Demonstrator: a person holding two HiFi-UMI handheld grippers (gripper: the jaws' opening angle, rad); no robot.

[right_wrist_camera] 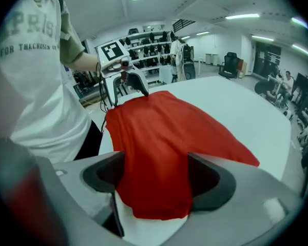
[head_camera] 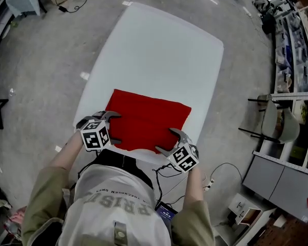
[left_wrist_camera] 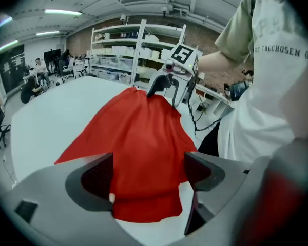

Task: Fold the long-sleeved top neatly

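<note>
A red long-sleeved top (head_camera: 146, 119) lies folded into a flat rectangle on the near part of a white table (head_camera: 159, 50). My left gripper (head_camera: 114, 128) stands open at the top's near left corner, its jaws straddling the cloth edge (left_wrist_camera: 138, 142) without pinching it. At the near right corner my right gripper (head_camera: 165, 140) is open wide, with the red fabric (right_wrist_camera: 164, 137) lying between and below its jaws. Each gripper view shows the other gripper across the cloth: the right gripper (left_wrist_camera: 161, 86) and the left gripper (right_wrist_camera: 133, 83).
The person's torso in a white printed shirt (head_camera: 113, 204) stands against the table's near edge. A chair (head_camera: 277, 119) and shelving (head_camera: 297, 45) are to the right. Cables (head_camera: 215, 176) trail on the floor near the right arm.
</note>
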